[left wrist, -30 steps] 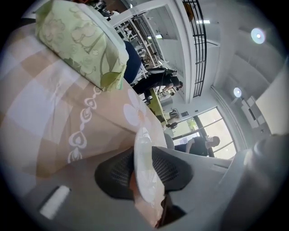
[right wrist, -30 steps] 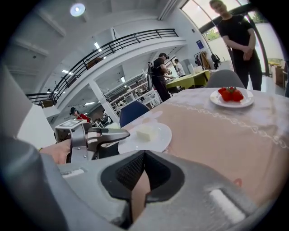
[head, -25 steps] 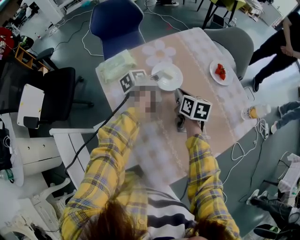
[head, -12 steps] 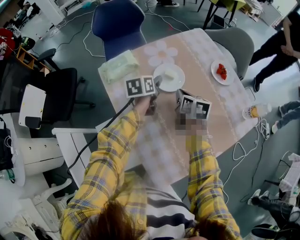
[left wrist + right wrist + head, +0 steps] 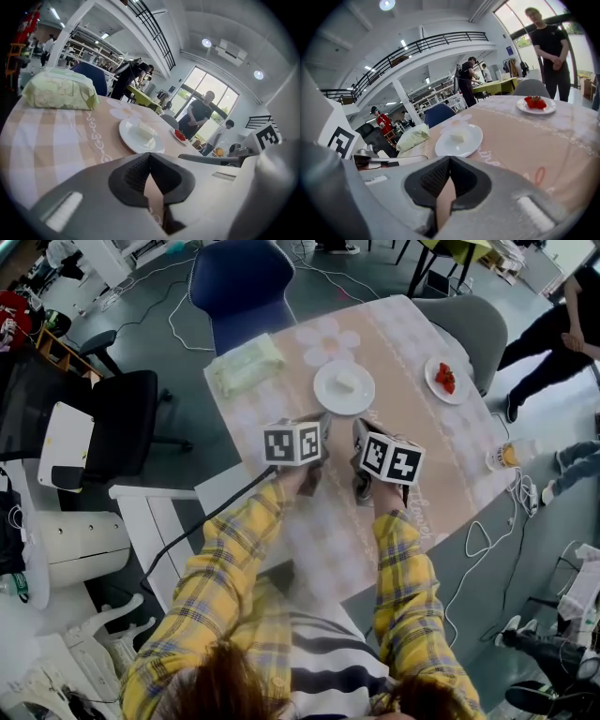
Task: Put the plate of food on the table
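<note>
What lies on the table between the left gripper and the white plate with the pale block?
Only bare tablecloth. The left gripper, shut and empty, is apart from the plate; the left gripper view shows the gap.

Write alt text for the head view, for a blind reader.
A white plate of pale food sits on the table just beyond the left gripper and right gripper, both shut and empty. A green tissue pack and a plate of red food lie to either side.
</note>
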Available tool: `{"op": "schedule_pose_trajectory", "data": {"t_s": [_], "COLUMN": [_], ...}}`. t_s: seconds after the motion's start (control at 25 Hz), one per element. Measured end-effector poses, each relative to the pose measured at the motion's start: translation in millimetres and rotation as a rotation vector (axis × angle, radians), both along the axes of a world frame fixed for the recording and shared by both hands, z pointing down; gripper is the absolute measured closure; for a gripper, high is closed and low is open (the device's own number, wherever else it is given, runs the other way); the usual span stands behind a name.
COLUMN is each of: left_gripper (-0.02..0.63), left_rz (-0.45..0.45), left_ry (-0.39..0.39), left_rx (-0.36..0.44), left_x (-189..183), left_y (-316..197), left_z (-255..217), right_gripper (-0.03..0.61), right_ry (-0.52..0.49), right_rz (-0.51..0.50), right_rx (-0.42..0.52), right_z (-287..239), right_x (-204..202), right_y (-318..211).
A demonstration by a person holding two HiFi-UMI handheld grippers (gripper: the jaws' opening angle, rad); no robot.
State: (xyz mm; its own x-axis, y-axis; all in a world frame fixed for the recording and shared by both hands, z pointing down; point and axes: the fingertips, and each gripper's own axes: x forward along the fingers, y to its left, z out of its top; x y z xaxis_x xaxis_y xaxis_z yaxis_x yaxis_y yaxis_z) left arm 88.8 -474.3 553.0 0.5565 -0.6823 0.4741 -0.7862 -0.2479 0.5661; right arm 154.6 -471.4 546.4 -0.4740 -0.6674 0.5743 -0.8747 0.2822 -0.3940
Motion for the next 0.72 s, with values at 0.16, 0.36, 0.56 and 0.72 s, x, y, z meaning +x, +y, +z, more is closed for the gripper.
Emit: {"op": "schedule_pose_trajectory", "data": {"t_s": [0.16,0.36,0.56,0.72], "left_gripper": [0.611,0.611,0.611,0.611], "left_rz": [0.033,0.057,0.067,0.081], "left_ry": [0.017,0.029,0.067,0.075], "left_rx": [0.005,0.008,0.025,0.038], "left_x": [4,5,3,-2], "left_y": [19,43,72,95], "left_z": [-6,-15,-28,-35], "right_gripper": [0.578,0.580,0.580,0.580], "right_ry": [-0.001,-0.012,-0.032,-0.030], "right_rz": [0.015,0.035,0.057,0.073], "right_rx": [0.010,0.038,0.096,0.110], "right_z": [-4,-15,-34,-38], "right_x": [-6,-13,-19,-26], "right_y": [16,38,61,83]}}
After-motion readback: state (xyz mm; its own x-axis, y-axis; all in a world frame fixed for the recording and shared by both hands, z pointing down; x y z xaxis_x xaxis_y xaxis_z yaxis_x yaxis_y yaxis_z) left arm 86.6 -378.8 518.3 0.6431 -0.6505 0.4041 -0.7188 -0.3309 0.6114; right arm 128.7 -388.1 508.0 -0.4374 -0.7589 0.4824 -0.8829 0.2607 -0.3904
